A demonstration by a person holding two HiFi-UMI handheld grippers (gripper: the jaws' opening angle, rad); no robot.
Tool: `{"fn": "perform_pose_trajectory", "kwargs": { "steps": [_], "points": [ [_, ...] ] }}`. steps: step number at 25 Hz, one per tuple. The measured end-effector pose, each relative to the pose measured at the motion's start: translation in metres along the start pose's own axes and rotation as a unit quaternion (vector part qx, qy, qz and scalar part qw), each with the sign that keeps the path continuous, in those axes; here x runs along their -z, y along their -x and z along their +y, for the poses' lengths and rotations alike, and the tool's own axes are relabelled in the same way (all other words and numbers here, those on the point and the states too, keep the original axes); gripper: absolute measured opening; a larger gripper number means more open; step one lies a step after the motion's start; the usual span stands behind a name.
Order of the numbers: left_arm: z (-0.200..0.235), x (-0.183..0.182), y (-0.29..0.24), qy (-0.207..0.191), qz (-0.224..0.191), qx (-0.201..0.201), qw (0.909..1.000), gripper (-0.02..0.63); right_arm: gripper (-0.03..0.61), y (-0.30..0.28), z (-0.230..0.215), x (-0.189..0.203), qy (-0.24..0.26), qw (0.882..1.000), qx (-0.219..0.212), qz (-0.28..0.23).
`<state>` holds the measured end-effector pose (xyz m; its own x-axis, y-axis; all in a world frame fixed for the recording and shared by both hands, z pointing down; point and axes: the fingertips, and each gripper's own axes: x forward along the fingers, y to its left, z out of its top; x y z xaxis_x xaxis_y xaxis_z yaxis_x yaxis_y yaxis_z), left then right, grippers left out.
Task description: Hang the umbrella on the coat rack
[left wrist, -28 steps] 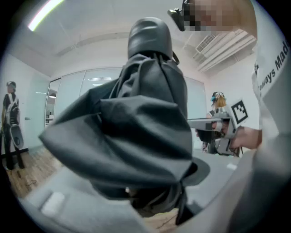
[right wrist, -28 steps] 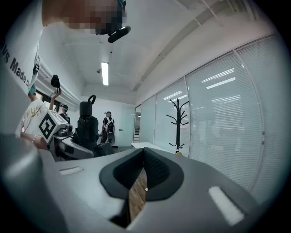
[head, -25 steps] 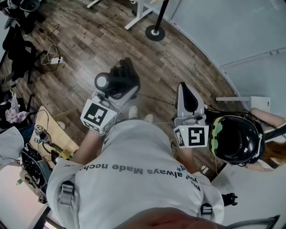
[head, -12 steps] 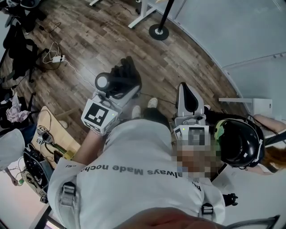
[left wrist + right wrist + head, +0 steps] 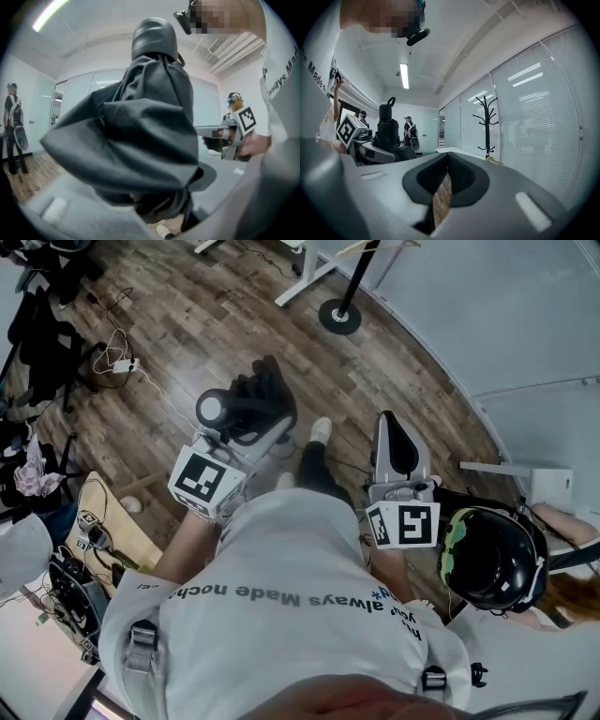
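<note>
While a person in a white T-shirt (image 5: 281,606) stands on a wood-plank floor (image 5: 169,343), a head camera looks steeply down over the shoulders at two handheld grippers.

The left gripper (image 5: 242,439) is clamped on a folded black umbrella (image 5: 255,397). The umbrella stands up from between the jaws, its rounded end toward the camera. In the left gripper view, its dark, creased fabric fills most of the picture and bulges out over both jaws.

The right gripper (image 5: 394,432) is held just beside the left one and carries nothing. In the right gripper view, its black pads are pressed together at the tips, and only a sliver of floor shows lower down between them.

The coat rack (image 5: 486,123) stands ahead, against a wall of white blinds (image 5: 534,108). It is a black pole with curved hooks branching near the top. From above, its round base (image 5: 339,315) sits on the floor well apart from both grippers.

A second person in a black helmet (image 5: 492,559) is close at the right. Cables (image 5: 112,362) lie on the floor at the left.
</note>
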<state>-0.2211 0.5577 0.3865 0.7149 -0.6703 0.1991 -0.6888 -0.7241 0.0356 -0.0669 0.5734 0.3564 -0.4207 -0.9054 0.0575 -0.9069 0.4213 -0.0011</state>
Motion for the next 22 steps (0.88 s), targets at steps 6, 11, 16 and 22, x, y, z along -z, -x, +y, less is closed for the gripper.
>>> {"fn": "perform_pose_trajectory", "kwargs": {
  "steps": [6, 11, 16, 22],
  "points": [
    [0.035, -0.019, -0.088, -0.006, 0.004, 0.003, 1.0, 0.284, 0.002, -0.058, -0.077, 0.003, -0.013, 1.0, 0.01, -0.005],
    [0.06, -0.043, -0.168, -0.012, 0.009, 0.009, 0.9998, 0.284, 0.002, -0.106, -0.155, -0.003, -0.022, 0.999, 0.022, -0.009],
    [0.083, -0.066, -0.24, -0.015, 0.01, 0.01, 0.9998, 0.284, 0.002, -0.149, -0.225, -0.013, -0.021, 0.999, 0.026, -0.013],
    [0.109, -0.083, -0.298, -0.012, 0.004, 0.002, 0.9999, 0.284, 0.002, -0.188, -0.273, -0.019, -0.01, 1.0, 0.021, -0.011]
  ]
}}
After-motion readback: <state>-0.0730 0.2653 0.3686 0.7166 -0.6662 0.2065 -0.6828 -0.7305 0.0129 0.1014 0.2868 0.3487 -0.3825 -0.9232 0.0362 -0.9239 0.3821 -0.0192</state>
